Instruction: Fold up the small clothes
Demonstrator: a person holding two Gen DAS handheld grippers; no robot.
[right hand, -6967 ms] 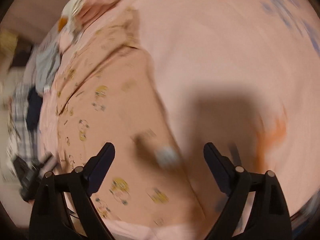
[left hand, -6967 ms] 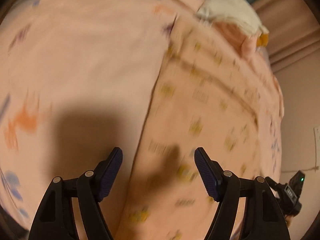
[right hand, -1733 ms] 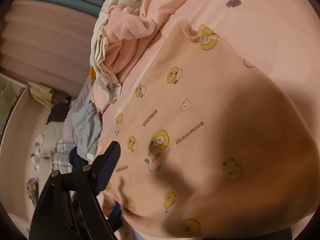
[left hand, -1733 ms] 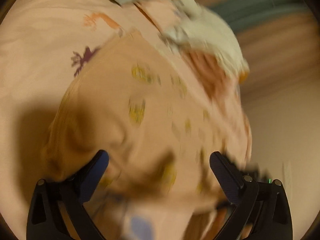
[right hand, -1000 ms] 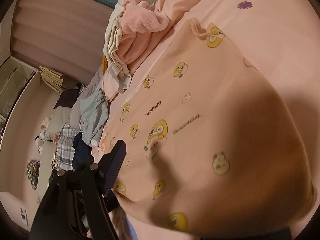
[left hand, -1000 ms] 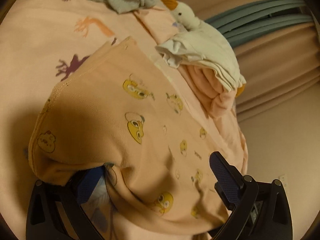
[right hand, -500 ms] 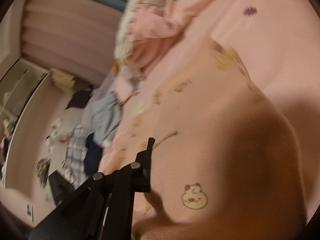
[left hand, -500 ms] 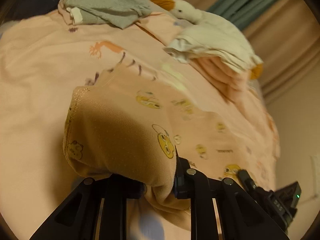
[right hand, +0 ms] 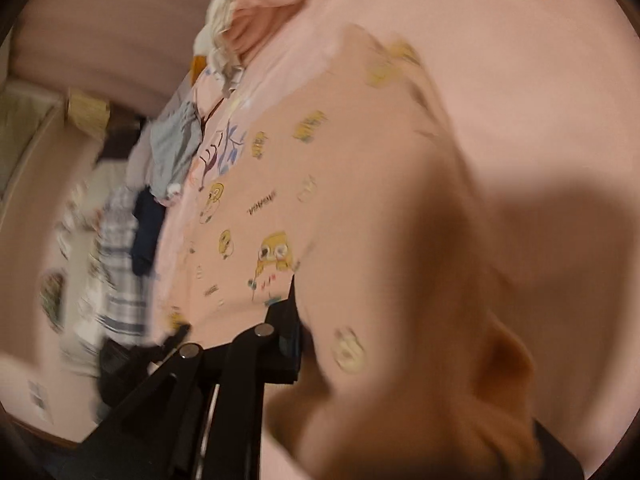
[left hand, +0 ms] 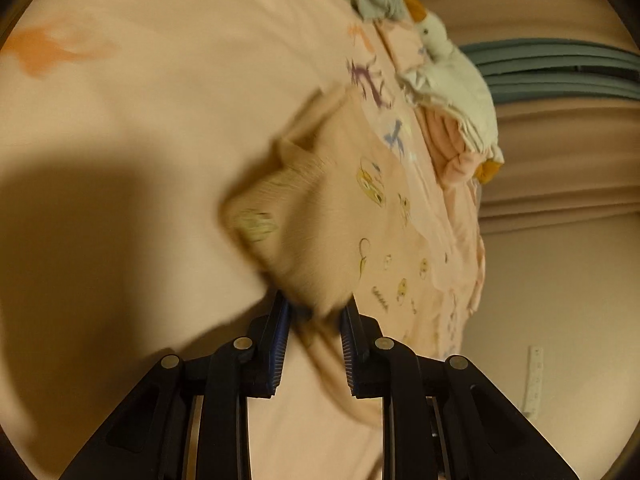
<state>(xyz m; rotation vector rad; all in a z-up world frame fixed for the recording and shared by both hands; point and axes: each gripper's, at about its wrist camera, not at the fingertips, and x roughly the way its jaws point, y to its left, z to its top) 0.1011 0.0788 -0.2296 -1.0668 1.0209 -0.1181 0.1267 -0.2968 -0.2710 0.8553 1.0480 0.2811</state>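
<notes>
**Both claws clamped on the duck-print garment**

The left gripper (left hand: 314, 316) has just closed, its blue-padded jaws pinching a bunched corner of the one peach cotton garment with yellow duck prints (left hand: 332, 216). The right gripper (right hand: 304, 332), likewise just closed, grips another edge; only one finger shows, the cloth draping over the rest. The garment lies on a pink printed bedsheet (left hand: 160, 80), wide and bare beyond its ribbed hem. One white goose plush (left hand: 452, 76) lies near the far edge.

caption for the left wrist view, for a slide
Left gripper clamps a bunched edge of the peach duck-print garment over the pink printed bedsheet, with a goose plush behind.
</notes>
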